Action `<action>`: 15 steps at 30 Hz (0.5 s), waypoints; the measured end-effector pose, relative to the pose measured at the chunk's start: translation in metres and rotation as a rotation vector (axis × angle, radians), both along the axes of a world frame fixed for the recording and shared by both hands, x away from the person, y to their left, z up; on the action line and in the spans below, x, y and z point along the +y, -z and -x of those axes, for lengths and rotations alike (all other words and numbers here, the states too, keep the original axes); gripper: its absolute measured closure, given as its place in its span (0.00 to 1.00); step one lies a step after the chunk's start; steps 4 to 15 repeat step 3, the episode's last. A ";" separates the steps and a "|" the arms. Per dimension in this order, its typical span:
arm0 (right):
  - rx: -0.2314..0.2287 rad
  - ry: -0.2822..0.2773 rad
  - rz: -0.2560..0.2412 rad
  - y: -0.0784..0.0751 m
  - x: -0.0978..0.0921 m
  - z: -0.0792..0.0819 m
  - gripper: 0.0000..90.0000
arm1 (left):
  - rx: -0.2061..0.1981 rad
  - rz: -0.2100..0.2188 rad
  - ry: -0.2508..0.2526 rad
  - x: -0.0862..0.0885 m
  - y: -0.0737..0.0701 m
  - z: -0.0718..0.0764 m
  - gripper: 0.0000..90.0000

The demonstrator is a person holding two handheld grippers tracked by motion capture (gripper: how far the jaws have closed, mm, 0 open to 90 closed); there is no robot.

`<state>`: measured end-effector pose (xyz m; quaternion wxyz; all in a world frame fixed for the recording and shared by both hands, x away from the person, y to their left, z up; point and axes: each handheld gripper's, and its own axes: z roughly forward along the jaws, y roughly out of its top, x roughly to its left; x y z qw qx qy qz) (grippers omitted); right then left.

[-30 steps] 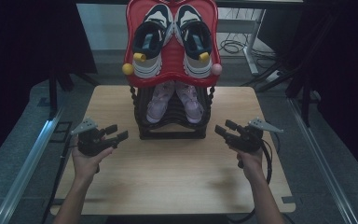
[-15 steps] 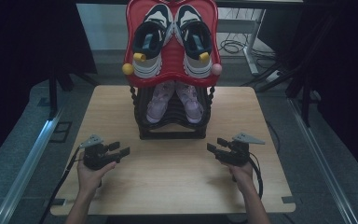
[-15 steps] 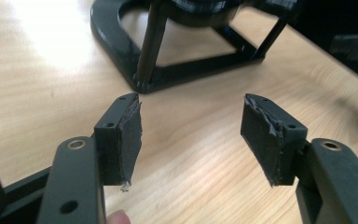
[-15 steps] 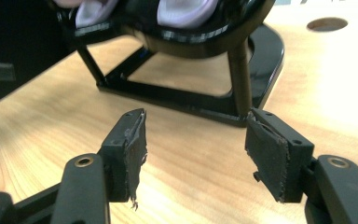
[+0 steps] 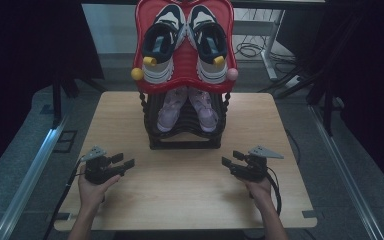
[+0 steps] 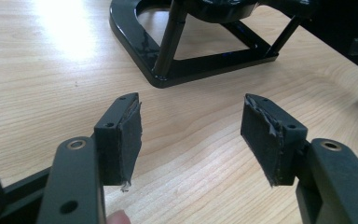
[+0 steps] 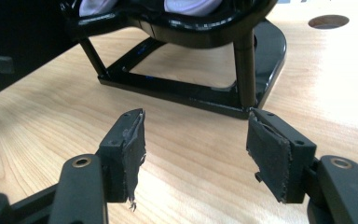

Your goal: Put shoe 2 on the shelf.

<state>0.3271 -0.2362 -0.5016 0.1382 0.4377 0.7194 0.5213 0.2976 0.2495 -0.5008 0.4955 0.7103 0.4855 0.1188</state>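
On pale woodgrain table (image 5: pixel 180 190), glossy black curved rack (image 5: pixel 186 135).

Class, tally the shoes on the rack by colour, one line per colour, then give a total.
Black, white and grey shoes, on the red top shelf: 2
Pale lilac shoes, on the black lower shelf: 2
Total: 4 shoes
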 end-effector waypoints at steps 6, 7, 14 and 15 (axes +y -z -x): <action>0.009 0.009 0.035 0.006 -0.001 0.004 0.41 | 0.007 -0.005 -0.003 0.001 0.003 -0.001 0.43; 0.009 0.009 0.035 0.006 -0.001 0.004 0.41 | 0.007 -0.005 -0.003 0.001 0.003 -0.001 0.43; 0.009 0.009 0.035 0.006 -0.001 0.004 0.41 | 0.007 -0.005 -0.003 0.001 0.003 -0.001 0.43; 0.009 0.009 0.035 0.006 -0.001 0.004 0.41 | 0.007 -0.005 -0.003 0.001 0.003 -0.001 0.43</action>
